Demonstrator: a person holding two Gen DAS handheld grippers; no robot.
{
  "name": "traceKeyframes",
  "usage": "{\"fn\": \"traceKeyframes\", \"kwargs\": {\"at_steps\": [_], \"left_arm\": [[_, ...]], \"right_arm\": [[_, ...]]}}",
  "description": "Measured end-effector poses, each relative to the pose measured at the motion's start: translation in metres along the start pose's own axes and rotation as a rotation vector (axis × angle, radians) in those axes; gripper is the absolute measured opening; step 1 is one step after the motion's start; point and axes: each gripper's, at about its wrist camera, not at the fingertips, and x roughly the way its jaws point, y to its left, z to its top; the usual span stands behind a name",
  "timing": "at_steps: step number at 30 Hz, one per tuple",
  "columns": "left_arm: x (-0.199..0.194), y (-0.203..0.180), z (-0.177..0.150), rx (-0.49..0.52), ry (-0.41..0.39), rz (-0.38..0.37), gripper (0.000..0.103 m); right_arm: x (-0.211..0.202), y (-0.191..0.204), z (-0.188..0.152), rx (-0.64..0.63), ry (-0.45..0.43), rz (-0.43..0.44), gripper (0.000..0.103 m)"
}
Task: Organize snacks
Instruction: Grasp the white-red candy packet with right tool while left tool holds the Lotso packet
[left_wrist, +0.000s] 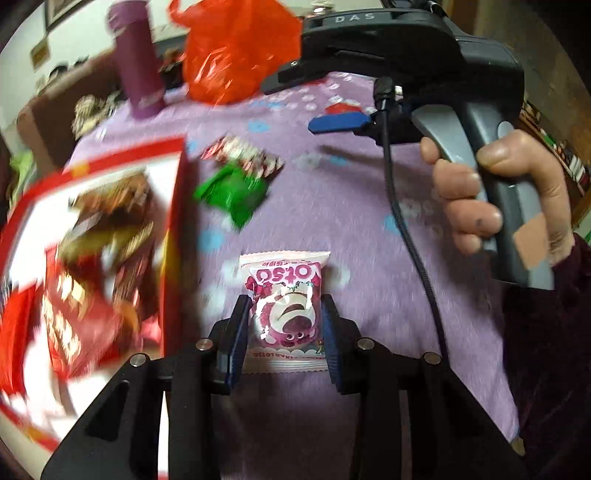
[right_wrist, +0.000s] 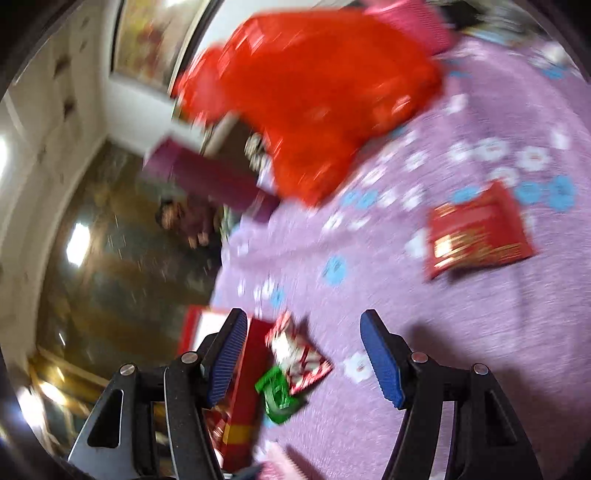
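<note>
My left gripper (left_wrist: 284, 314) is shut on a pink Lotso snack packet (left_wrist: 286, 310), held above the purple cloth. A red box (left_wrist: 110, 258) holding several snack packets stands to its left. A green packet (left_wrist: 232, 192) and a red-and-white packet (left_wrist: 243, 153) lie beyond, by the box's corner. My right gripper (right_wrist: 303, 354) is open and empty, hovering above the green packet (right_wrist: 279, 395) and the red-and-white packet (right_wrist: 299, 358), next to the red box (right_wrist: 243, 384). A red packet (right_wrist: 476, 232) lies further out on the cloth. The right gripper also shows in the left wrist view (left_wrist: 340, 123).
A red plastic bag (left_wrist: 236, 48) and a purple bottle (left_wrist: 138, 59) stand at the far side of the flowered purple tablecloth (left_wrist: 332, 206). The bag also shows in the right wrist view (right_wrist: 314, 92). The table edge drops to a dark floor (right_wrist: 110, 240) at the left.
</note>
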Motion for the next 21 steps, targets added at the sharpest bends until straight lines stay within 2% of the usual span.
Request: {"fn": "traceKeyframes", "kwargs": {"at_steps": [6, 13, 18, 21], "left_arm": [[-0.008, -0.004, -0.012, -0.011, -0.018, -0.003, 0.034], [-0.013, -0.004, -0.017, -0.019, -0.04, -0.011, 0.034], [-0.013, -0.004, -0.019, -0.008, -0.052, -0.004, 0.034], [-0.016, -0.007, -0.023, -0.004, -0.059, -0.003, 0.034]], "right_arm": [[0.022, 0.041, -0.022, -0.22, 0.013, -0.126, 0.065], [0.039, 0.068, -0.036, -0.35, -0.038, -0.223, 0.065], [0.061, 0.067, -0.044, -0.404, 0.009, -0.307, 0.063], [0.061, 0.064, -0.044, -0.409, -0.002, -0.333, 0.056]]}}
